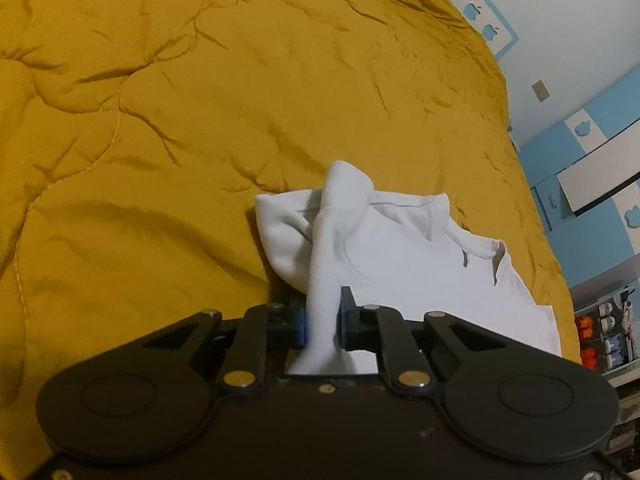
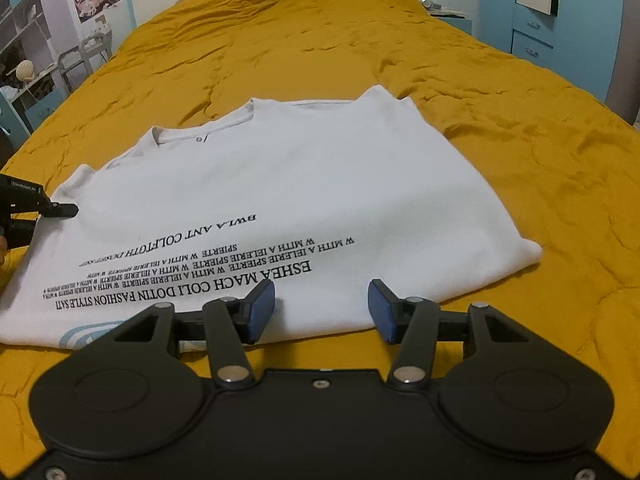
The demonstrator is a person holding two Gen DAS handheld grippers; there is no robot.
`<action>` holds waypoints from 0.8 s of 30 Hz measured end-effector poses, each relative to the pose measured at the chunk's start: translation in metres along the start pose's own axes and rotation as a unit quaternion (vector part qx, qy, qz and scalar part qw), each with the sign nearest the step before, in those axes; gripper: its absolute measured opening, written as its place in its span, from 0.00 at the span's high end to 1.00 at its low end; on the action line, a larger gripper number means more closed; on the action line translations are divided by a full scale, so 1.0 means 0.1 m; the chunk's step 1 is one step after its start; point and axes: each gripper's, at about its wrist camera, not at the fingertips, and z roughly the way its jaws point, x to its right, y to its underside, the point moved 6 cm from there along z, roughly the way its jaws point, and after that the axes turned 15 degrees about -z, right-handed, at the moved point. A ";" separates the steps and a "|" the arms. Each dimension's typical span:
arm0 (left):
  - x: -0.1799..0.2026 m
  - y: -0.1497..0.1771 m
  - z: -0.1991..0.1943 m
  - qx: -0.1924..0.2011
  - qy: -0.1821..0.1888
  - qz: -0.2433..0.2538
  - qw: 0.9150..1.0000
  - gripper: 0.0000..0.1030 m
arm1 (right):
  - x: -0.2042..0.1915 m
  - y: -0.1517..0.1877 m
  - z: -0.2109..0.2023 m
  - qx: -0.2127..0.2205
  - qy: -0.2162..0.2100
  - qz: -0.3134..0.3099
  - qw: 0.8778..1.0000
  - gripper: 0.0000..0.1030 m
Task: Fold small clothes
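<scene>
Closely pinched between the blue pads (image 1: pixel 303 326) of the left gripper (image 1: pixel 322 326) is a bunched fold of the white shirt (image 1: pixel 400 256), drawn up into a ridge that rises ahead of the fingers; the gripper is angled downward over the shirt's edge. In the right wrist view the same gripper (image 2: pixel 64 210) is seen at the far left, its tip touching the shirt's side, with a bit of a hand behind it at the frame edge. The right gripper (image 2: pixel 322 308) is held tilted down over the near hem, jaws apart, nothing clamped, its pads (image 2: pixel 260 312) just above the cloth. The shirt (image 2: pixel 280 184) is spread on a wrinkled yellow quilt (image 2: pixel 520 160), collar away, black lettering upside down. Blue drawers (image 2: pixel 532 36) and shelves (image 2: pixel 24 60) are seen beyond the bed.
</scene>
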 end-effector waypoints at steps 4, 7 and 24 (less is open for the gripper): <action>0.09 0.00 -0.03 0.005 -0.005 0.008 1.000 0.91 | 0.05 -0.02 -0.04 0.006 0.003 0.006 1.000 0.48; 0.16 0.01 -0.03 0.000 -0.017 0.029 0.999 0.87 | 0.08 -0.03 -0.06 0.007 0.003 0.012 1.000 0.47; -0.04 0.56 -0.17 -0.055 -0.008 0.008 0.998 0.88 | 0.08 -0.05 -0.05 0.012 -0.019 0.015 1.000 0.47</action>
